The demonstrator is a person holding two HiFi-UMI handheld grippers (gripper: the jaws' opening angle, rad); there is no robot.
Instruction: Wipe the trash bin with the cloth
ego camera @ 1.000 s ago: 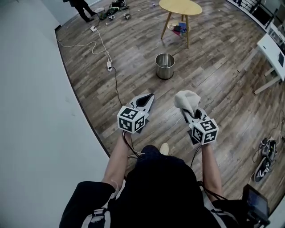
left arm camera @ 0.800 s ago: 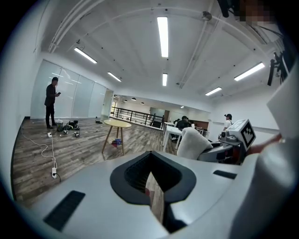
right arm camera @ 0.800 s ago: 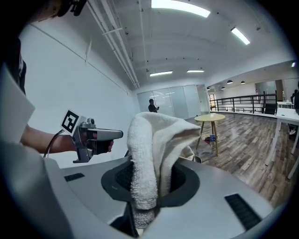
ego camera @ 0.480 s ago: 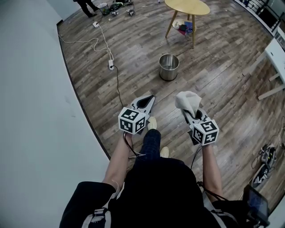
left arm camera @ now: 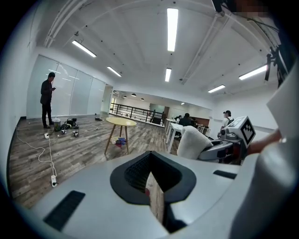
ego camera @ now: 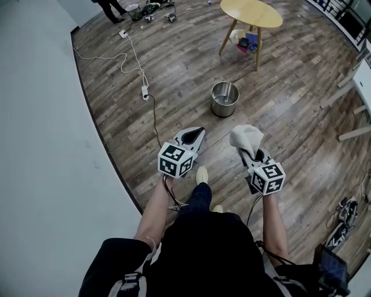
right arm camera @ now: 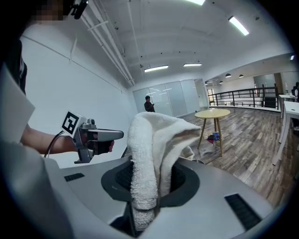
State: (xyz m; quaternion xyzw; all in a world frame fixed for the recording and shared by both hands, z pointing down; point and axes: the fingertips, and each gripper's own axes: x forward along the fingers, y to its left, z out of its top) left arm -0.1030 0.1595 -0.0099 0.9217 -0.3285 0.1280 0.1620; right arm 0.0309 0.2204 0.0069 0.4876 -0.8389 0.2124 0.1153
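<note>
Left gripper (ego camera: 196, 133) pressed together, empty; right gripper (ego camera: 247, 154) pinching one cloth (ego camera: 246, 138). One bin (ego camera: 224, 100) ahead (well apart from both grippers), one table (ego camera: 251, 13) beyond.

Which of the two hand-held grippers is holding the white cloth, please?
The right hand-held gripper: its jaws are clamped on the cloth, while the left hand-held gripper is shut and empty.
</note>
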